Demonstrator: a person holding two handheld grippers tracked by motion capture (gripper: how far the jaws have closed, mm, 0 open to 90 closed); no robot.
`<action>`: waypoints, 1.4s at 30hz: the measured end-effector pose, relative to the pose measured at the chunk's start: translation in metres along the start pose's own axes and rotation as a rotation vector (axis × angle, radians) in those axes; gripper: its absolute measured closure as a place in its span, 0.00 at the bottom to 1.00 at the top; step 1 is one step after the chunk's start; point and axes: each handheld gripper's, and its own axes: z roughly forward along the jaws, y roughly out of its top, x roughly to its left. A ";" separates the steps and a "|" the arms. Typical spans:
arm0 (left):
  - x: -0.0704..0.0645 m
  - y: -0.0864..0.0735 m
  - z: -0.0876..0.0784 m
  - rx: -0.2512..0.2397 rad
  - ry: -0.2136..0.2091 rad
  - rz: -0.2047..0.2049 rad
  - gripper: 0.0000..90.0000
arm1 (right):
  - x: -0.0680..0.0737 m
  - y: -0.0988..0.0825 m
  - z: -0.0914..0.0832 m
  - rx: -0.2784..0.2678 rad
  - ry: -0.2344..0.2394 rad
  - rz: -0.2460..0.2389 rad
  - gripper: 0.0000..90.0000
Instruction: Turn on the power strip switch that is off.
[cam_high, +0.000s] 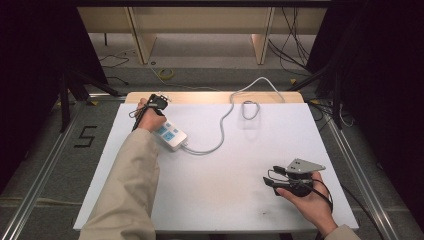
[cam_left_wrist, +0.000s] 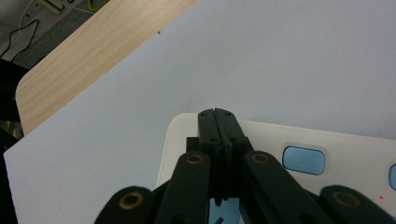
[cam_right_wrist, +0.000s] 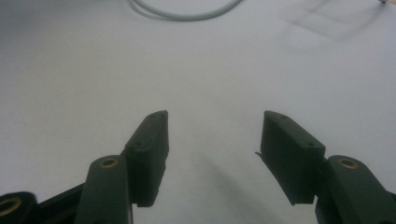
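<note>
At the left of the high view, a forearm in a beige sleeve (cam_high: 131, 185) reaches far forward across the white board (cam_high: 225, 200), and the left hand (cam_high: 150, 119) holds the left gripper (cam_high: 159, 101) at the far-left part of the board, at the end of a white power strip (cam_high: 171, 135). The left gripper view adds what the overhead cannot: the jaws are pressed together with nothing between them, their tips over the strip's rounded end, beside a blue rocker switch (cam_left_wrist: 304, 160). The strip lies diagonally, white with pale blue switches, and its grey-white cord (cam_high: 227, 117) curves away across the board and off the far edge. At the near right, the right hand (cam_high: 307, 197) rests low on the board holding the right gripper (cam_high: 272, 177), well apart from the strip. The right gripper view shows its jaws spread wide and empty above bare board, with a loop of cord beyond.
</note>
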 end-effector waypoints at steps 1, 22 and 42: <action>0.000 0.000 0.000 -0.001 -0.001 -0.002 1.00 | 0.000 0.000 0.000 0.000 0.000 -0.001 0.47; -0.004 0.000 0.000 -0.001 0.026 0.015 1.00 | 0.000 0.000 -0.001 0.004 -0.002 -0.004 0.48; -0.004 0.000 -0.002 -0.005 0.022 0.011 1.00 | 0.000 0.000 -0.001 -0.001 -0.003 -0.003 0.48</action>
